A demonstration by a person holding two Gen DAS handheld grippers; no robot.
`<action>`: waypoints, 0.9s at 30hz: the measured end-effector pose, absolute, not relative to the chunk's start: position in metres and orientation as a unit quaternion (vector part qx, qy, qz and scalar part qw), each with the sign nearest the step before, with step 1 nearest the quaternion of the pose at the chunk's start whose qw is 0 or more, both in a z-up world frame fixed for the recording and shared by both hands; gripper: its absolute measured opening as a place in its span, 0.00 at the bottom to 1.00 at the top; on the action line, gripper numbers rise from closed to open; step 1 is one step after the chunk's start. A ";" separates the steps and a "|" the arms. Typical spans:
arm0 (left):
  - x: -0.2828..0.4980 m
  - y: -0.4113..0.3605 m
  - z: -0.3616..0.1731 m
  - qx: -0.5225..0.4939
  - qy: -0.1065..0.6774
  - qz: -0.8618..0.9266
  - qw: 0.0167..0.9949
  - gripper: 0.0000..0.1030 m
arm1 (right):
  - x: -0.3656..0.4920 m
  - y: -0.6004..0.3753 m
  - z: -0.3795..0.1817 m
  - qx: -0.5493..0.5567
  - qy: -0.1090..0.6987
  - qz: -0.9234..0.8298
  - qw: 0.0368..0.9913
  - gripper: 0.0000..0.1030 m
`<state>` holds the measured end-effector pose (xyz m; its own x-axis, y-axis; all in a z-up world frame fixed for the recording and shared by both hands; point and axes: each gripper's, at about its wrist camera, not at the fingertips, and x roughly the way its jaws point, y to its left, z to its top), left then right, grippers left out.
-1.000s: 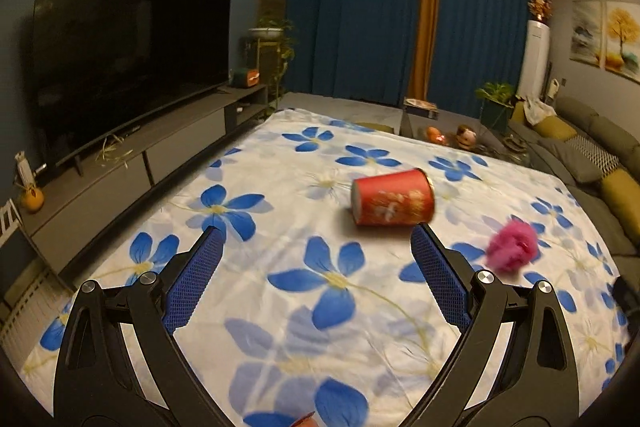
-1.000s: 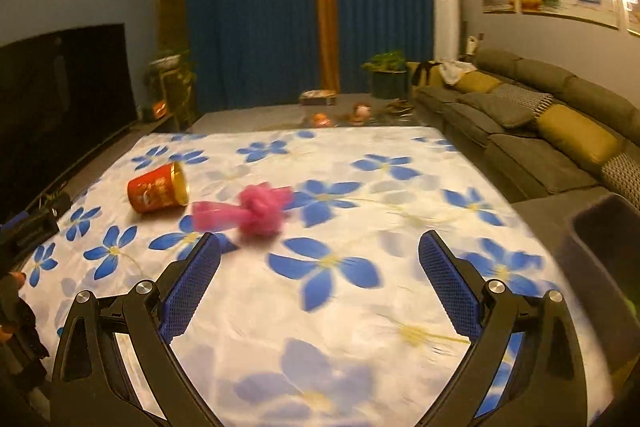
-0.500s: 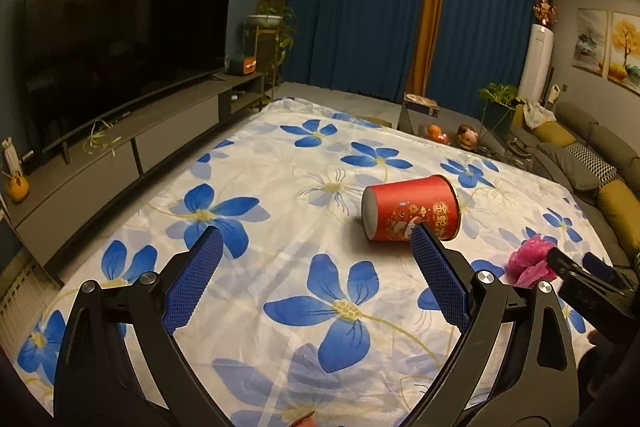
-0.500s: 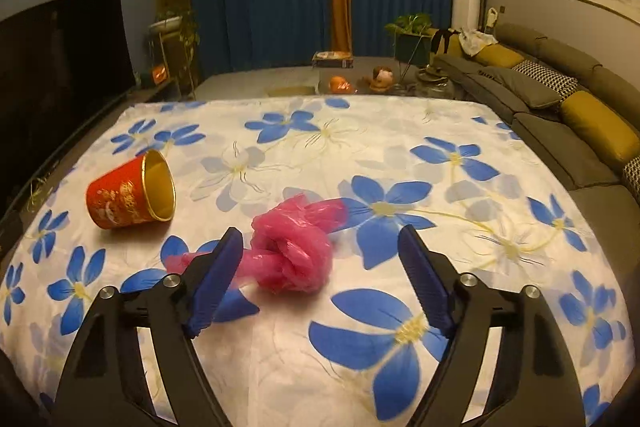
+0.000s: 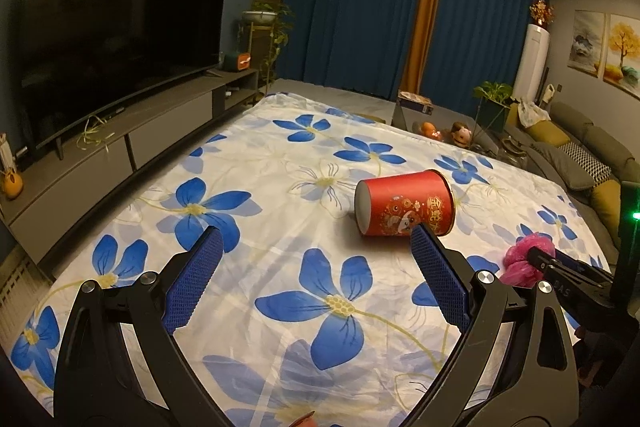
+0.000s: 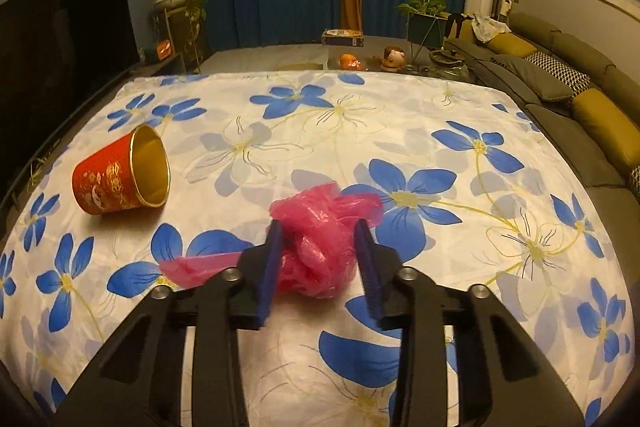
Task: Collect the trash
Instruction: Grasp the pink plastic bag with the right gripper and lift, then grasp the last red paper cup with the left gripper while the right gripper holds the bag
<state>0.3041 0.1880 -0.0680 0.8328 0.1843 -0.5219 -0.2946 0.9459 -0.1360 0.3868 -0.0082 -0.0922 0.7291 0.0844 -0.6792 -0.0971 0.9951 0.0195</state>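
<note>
— Two pieces of trash on the floral sheet (image 6: 460, 115)?

— Yes. From my right wrist view, the pink plastic bag (image 6: 320, 227) sits at frame centre, and my right gripper (image 6: 319, 263) has its blue pads on both sides of it, nearly closed; I can't tell whether they press it yet.

— And the cup?

— The red paper cup (image 5: 404, 203) lies on its side, right of centre in the left wrist view. My left gripper (image 5: 314, 279) has its fingers spread wide, the right fingertip just below the cup.
</note>
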 end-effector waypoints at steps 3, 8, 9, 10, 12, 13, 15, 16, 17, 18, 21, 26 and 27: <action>0.305 0.186 -0.068 -0.103 0.262 0.124 0.952 0.91 | 0.387 -0.008 -0.093 -0.010 0.365 0.051 0.929 0.29; 0.307 0.180 -0.067 -0.096 0.262 0.116 0.953 0.91 | 0.384 -0.013 -0.092 0.003 0.359 0.049 0.932 0.22; 0.308 0.177 -0.067 -0.094 0.262 0.115 0.954 0.91 | 0.383 -0.014 -0.091 0.005 0.357 0.048 0.933 0.22; 0.309 0.175 -0.066 -0.093 0.261 0.112 0.954 0.91 | 0.382 -0.016 -0.091 0.009 0.354 0.047 0.934 0.21; 0.314 0.167 -0.065 -0.087 0.259 0.106 0.956 0.93 | 0.376 -0.021 -0.088 0.017 0.344 0.041 0.938 0.21; 0.318 0.163 -0.065 -0.083 0.261 0.100 0.956 0.94 | 0.373 -0.023 -0.087 0.018 0.341 0.038 0.939 0.21; 0.327 0.155 -0.065 -0.080 0.266 0.092 0.956 0.94 | 0.365 -0.028 -0.083 0.021 0.330 0.034 0.943 0.21; 0.332 0.151 -0.066 -0.079 0.268 0.089 0.956 0.94 | 0.361 -0.031 -0.081 0.026 0.327 0.034 0.944 0.21; 0.340 0.146 -0.065 -0.079 0.270 0.083 0.956 0.94 | 0.358 -0.033 -0.079 0.030 0.324 0.034 0.945 0.21; 0.346 0.142 -0.066 -0.077 0.272 0.083 0.955 0.94 | 0.354 -0.037 -0.077 0.037 0.319 0.035 0.947 0.21; 0.365 0.127 -0.067 -0.061 0.279 0.084 0.955 0.94 | 0.346 -0.048 -0.071 0.055 0.310 0.037 0.949 0.21; 0.397 0.116 -0.078 -0.044 0.309 0.087 0.946 0.94 | 0.339 -0.059 -0.065 0.076 0.301 0.046 0.950 0.21; 0.401 0.114 -0.080 -0.043 0.312 0.091 0.945 0.94 | 0.339 -0.060 -0.065 0.079 0.299 0.047 0.950 0.21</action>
<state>0.4012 0.1145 -0.0797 0.7886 0.1448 -0.5975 -0.1987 0.9797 -0.0248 0.3385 -0.0596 -0.0645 0.8162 0.1376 -0.5611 -0.0427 0.9829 0.1790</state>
